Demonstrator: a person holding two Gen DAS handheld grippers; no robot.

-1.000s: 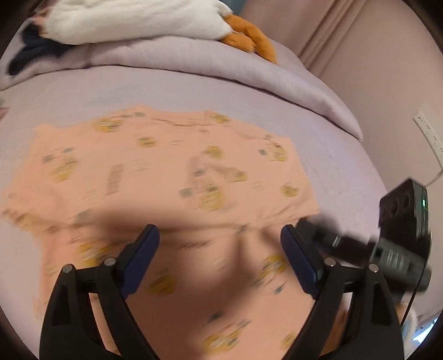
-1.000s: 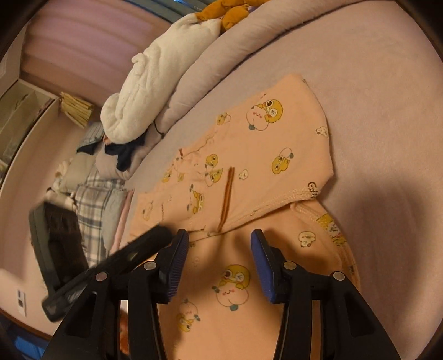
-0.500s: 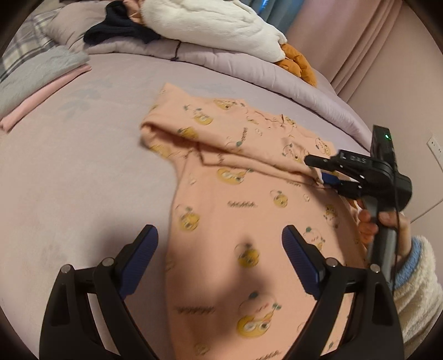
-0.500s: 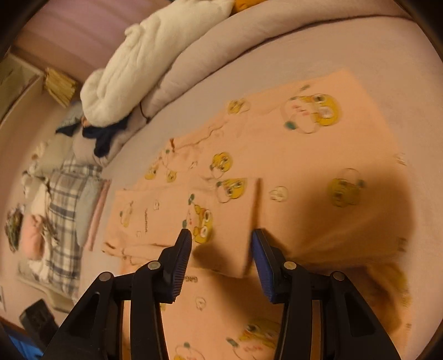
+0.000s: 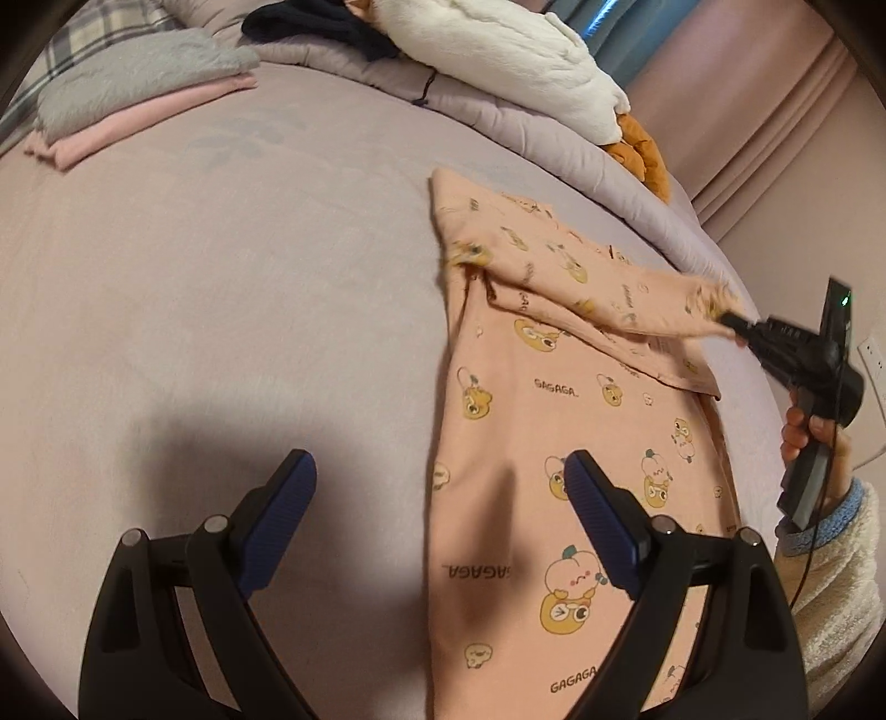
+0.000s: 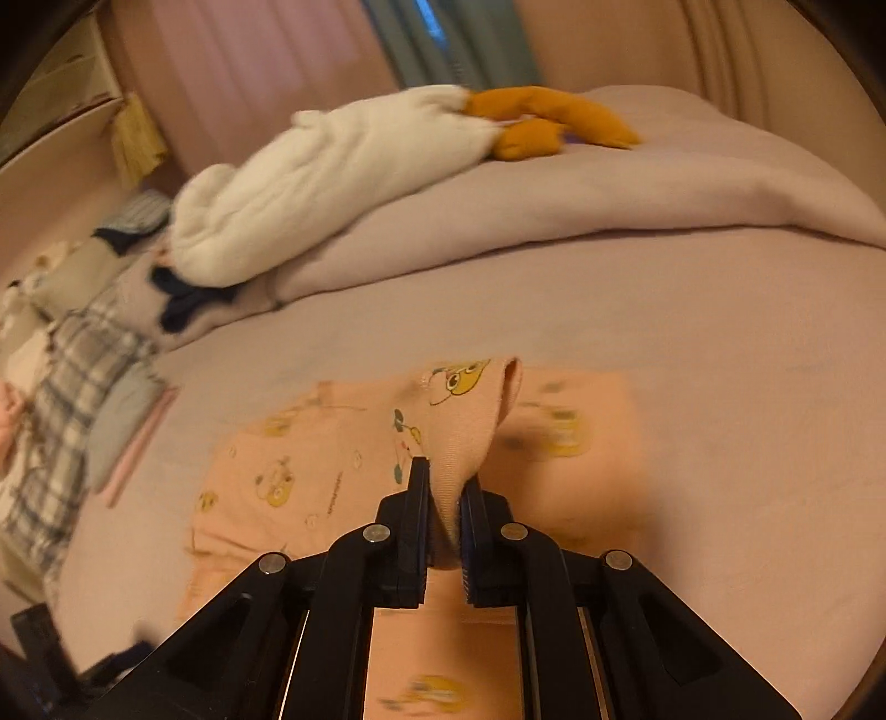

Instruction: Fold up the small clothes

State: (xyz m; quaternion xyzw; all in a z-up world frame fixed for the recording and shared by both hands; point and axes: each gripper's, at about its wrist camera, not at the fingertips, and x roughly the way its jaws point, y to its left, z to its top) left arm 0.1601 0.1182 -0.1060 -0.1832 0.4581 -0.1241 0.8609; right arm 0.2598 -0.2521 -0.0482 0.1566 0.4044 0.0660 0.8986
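Your left gripper (image 5: 437, 493) hangs with its jaws wide apart and nothing between them, over the near part of the bed (image 5: 221, 277), straddling the left edge of the peach shirt (image 5: 554, 443). The shirt lies flat toward the bed's right edge, its left side already turned in to a straight line.

Your right gripper (image 6: 444, 501) has just been closing and its jaws are now pinched tight on the sleeve (image 6: 459, 421), which rises off the shirt as a taut strip. To do this fold well, I'd carry that sleeve across in a low arc and lay it flat, so it doesn't drag the layer below. The crease should run parallel to the left fold. Bring the left gripper down onto the shirt's body to pin it while the sleeve travels. Don't let go until the cuff rests flat.

No baskets or boxes show. A folded pile (image 5: 138, 105) sits at the far left corner, and a white plush toy (image 5: 498, 50) lies on the rolled duvet (image 5: 498, 119) along the far edge.
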